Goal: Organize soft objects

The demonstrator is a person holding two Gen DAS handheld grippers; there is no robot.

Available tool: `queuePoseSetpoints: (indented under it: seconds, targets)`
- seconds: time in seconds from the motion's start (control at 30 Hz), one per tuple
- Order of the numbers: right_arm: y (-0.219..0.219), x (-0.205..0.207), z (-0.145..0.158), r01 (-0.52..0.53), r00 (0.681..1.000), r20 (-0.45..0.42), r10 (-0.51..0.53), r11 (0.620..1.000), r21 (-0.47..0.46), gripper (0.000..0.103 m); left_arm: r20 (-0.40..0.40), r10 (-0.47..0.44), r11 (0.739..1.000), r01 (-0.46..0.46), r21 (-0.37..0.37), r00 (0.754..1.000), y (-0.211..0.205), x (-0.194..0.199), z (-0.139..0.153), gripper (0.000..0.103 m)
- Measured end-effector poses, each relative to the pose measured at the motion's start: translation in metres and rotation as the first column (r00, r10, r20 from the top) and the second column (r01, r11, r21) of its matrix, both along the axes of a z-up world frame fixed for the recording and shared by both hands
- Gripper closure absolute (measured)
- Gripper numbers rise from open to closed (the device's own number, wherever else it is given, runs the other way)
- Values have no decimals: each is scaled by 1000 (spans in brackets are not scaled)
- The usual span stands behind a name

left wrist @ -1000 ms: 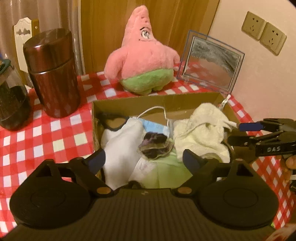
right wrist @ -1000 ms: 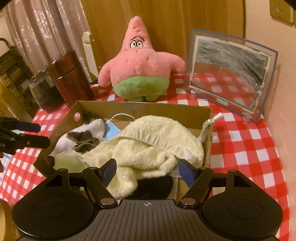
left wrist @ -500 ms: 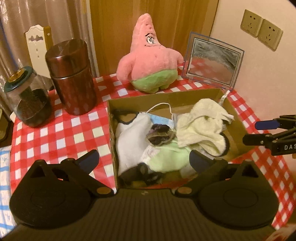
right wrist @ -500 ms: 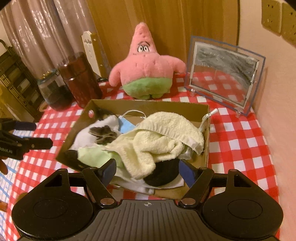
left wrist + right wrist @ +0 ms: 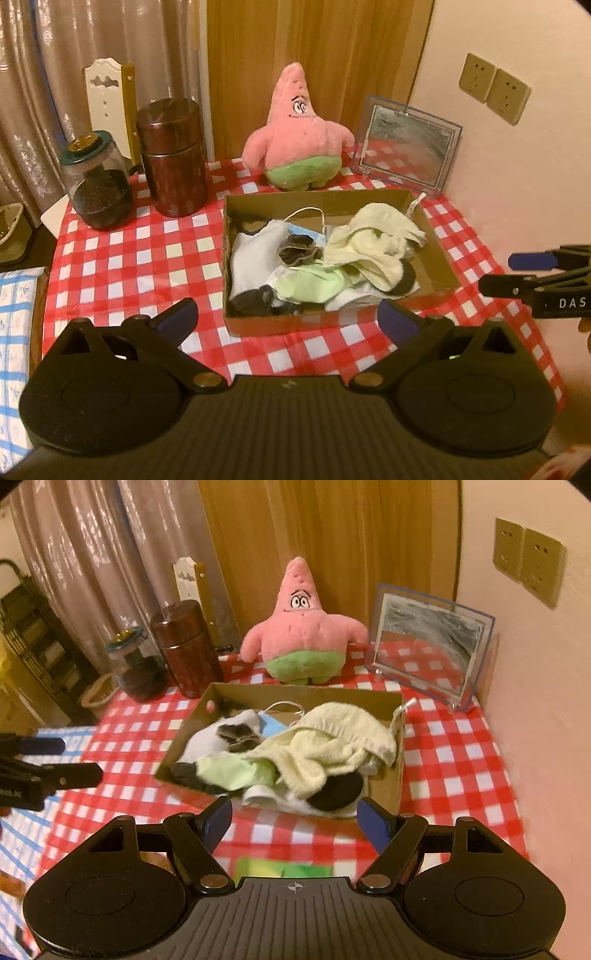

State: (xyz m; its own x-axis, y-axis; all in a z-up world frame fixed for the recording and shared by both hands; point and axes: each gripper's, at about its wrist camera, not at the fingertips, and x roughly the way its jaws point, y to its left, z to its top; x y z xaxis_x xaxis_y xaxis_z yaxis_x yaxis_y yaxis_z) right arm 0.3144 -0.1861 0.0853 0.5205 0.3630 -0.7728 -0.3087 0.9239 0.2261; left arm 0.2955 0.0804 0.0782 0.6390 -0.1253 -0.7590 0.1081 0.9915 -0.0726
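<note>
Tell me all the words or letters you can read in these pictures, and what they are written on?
"DAS": white letters on the side of the right gripper, cut off by the picture's edge.
White letters on the left gripper at the picture's edge: too blurred and cut off to read.
Nothing else carries text: not the cardboard box, the pink star plush toy or the jars.

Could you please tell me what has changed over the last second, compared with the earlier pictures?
Both tongs, left and right, have drawn back and up from the brown cardboard box, open and empty throughout. The pile of soft cloths inside and the pink star plush toy lie unchanged.
</note>
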Motion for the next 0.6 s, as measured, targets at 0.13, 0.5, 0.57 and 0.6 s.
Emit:
queuePoseSetpoints:
  seconds: [0.13,0.5,0.57,0.6]
  targets:
    - [-4,-25,12,2,1000,13,-2,1000,5,29,32,15,999,-14,-29,999,-9,-27,10,1]
    - [-27,-95,25,61,997,48,-64,996,59,29,110,22,1000,-21,-16,994,-43,-102,23,1]
    - [-32,-107,25,74,996,46,-78,994,76,29,114,27,999,-25,-19,993,-47,-114,21,1]
    - [-36,-114,24,85,995,44,-89,993,85,29,109,32,999,-29,-27,994,-48,-120,20,1]
